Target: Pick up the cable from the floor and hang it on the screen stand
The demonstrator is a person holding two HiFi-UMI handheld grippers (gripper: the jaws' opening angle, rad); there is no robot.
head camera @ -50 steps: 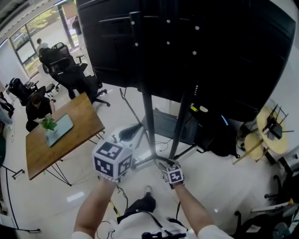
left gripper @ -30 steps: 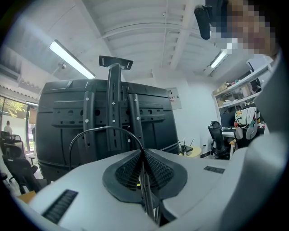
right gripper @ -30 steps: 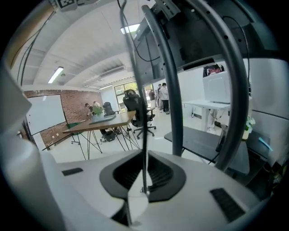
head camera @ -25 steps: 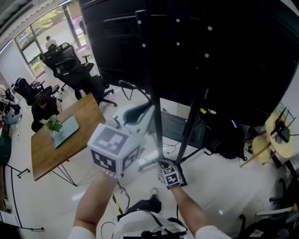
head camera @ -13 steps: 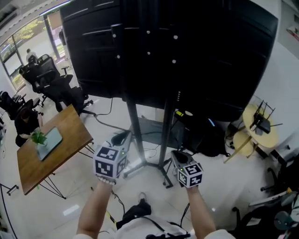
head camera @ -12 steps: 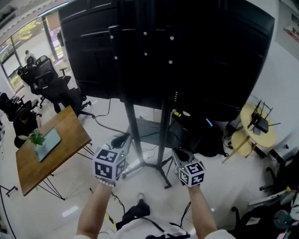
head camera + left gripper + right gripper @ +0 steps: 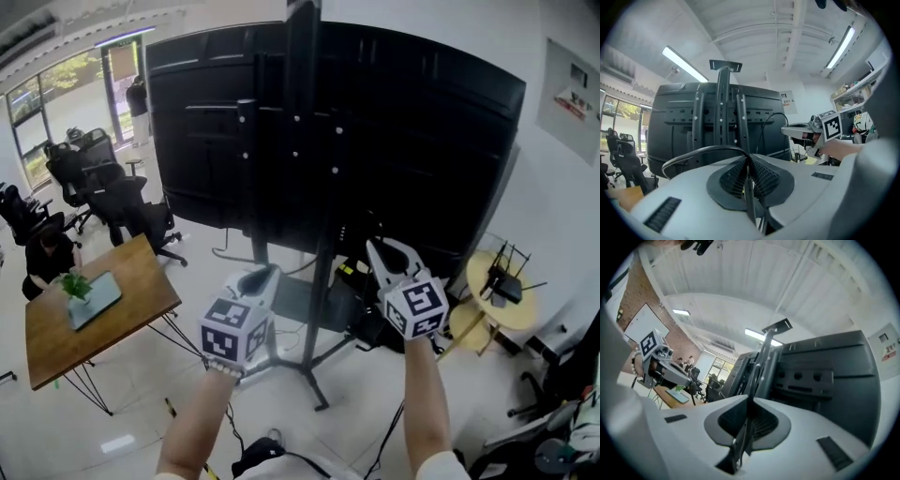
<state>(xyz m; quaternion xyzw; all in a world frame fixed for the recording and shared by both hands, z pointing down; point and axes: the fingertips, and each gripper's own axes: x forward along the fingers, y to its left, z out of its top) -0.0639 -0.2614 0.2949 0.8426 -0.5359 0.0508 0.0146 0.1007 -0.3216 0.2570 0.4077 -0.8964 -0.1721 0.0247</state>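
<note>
A thin black cable [image 7: 693, 152] arches out of my left gripper [image 7: 747, 157], whose jaws are shut on it. A second stretch of it curves up and right toward my right gripper [image 7: 788, 129]. In the head view my left gripper [image 7: 261, 274] is held left of the screen stand's pole [image 7: 319, 281]. My right gripper [image 7: 375, 246] is raised to the right of the pole, just under the big black screen [image 7: 394, 122]. In the right gripper view my right gripper [image 7: 751, 401] is shut, with a dark strip of cable in the seam, pointing at the stand's upright [image 7: 761, 357].
A wooden table [image 7: 112, 314] with a plant stands at the left, with office chairs [image 7: 103, 178] and a seated person behind it. At the right there is a round yellow table [image 7: 502, 305]. The stand's legs [image 7: 305, 375] spread over the white floor below my hands.
My right gripper has risen from near the stand's base on the floor to the screen's lower edge. The left gripper shifted only slightly. The head view has tilted up.
</note>
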